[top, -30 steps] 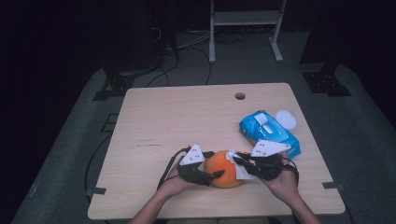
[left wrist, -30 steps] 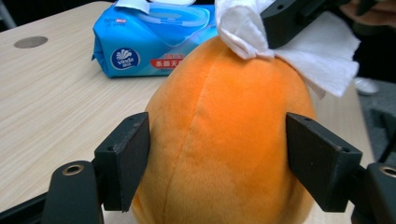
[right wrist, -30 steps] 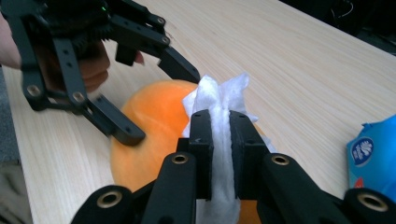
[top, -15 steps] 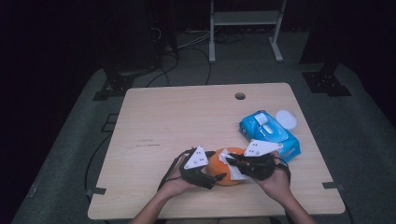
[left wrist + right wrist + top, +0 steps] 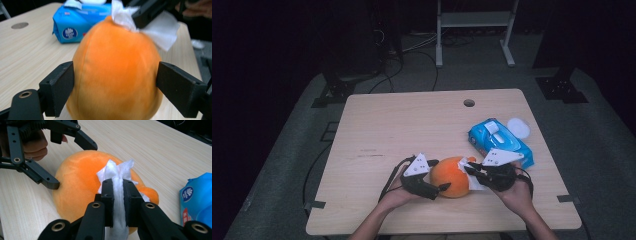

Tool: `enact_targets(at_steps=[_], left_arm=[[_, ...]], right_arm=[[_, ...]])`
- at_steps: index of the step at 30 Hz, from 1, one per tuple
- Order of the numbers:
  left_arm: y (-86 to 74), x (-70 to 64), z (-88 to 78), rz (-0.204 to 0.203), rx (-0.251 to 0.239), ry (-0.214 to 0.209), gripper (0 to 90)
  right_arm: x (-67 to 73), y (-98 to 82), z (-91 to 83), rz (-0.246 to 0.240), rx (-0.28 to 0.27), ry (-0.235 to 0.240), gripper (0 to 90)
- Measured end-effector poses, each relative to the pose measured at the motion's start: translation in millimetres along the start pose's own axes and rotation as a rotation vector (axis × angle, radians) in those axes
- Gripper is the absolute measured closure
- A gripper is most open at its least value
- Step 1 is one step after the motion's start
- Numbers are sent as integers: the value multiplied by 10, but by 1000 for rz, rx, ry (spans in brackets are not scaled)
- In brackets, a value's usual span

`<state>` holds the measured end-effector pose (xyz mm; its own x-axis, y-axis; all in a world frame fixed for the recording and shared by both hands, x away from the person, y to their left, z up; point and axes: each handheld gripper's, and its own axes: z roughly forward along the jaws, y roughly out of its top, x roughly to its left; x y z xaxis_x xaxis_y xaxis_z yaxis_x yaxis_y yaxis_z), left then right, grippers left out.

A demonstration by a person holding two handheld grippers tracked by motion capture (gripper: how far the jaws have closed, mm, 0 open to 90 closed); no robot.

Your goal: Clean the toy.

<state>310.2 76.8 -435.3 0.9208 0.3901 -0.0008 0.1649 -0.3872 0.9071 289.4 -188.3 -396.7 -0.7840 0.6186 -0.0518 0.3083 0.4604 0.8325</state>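
- Left gripper point(image 5: 443, 187) brackets the orange plush toy point(image 5: 452, 176) at the near edge of the table point(image 5: 412, 120); its jaws have just been opening, and in the left gripper view they stand either side of the toy point(image 5: 116, 75), the left one right against the plush and the right one at its very edge, with no squeeze in the fabric.
- Right gripper point(image 5: 468, 170) comes in from the toy's other side, jaws narrow and clamped on a white wipe point(image 5: 474, 179).
- Seen from the right gripper view, the wipe point(image 5: 117, 185) stands pinched upright between the two black pads, its crumpled top fanning out above them and lying against the top of the toy point(image 5: 80, 182).
- From the same view the left gripper point(image 5: 72, 161) shows beyond the toy, one jaw tip resting at the toy's flank and the other held above it.
- Both hands grip the tools from below in the high view, the left hand point(image 5: 394, 197) and right hand point(image 5: 517, 195) coming in over the table's near edge.
- Just beyond the right gripper lies a blue pack of wipes point(image 5: 499, 142), close to the toy but not touching it.
- A small white round lid point(image 5: 518, 127) sits at the far side of the pack.
- Farther back, a round hole point(image 5: 469, 103) marks the table's far edge.
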Motion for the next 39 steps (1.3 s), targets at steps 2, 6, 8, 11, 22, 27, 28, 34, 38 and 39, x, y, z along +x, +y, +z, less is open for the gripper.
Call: enact_targets(at_steps=[2,6,8,11,22,27,28,34,38,39], left_arm=[[2,-15,28,13,22,19,182],[-15,-30,59,6,24,36,203],[-22,-34,58,5,32,40,211],[-53,-9,34,3,42,39,228],[-18,8,13,-16,17,13,199],[3,-5,9,10,-9,14,186],[-5,-9,11,13,-5,12,201],[-46,40,5,-28,18,20,250],[-62,48,4,-37,16,14,251],[-63,44,10,-33,17,15,252]], right_arm=[[14,18,5,-6,-5,-7,795],[155,93,44,-36,-18,18,794],[257,133,95,-51,-19,65,794],[328,156,149,-96,2,59,793],[33,19,21,-13,2,1,793],[142,32,34,-26,-15,60,792],[165,40,35,-35,-14,68,791],[55,33,7,-24,-9,44,791],[-111,-63,-27,48,-11,24,791],[-124,-71,-34,58,-16,26,791]])
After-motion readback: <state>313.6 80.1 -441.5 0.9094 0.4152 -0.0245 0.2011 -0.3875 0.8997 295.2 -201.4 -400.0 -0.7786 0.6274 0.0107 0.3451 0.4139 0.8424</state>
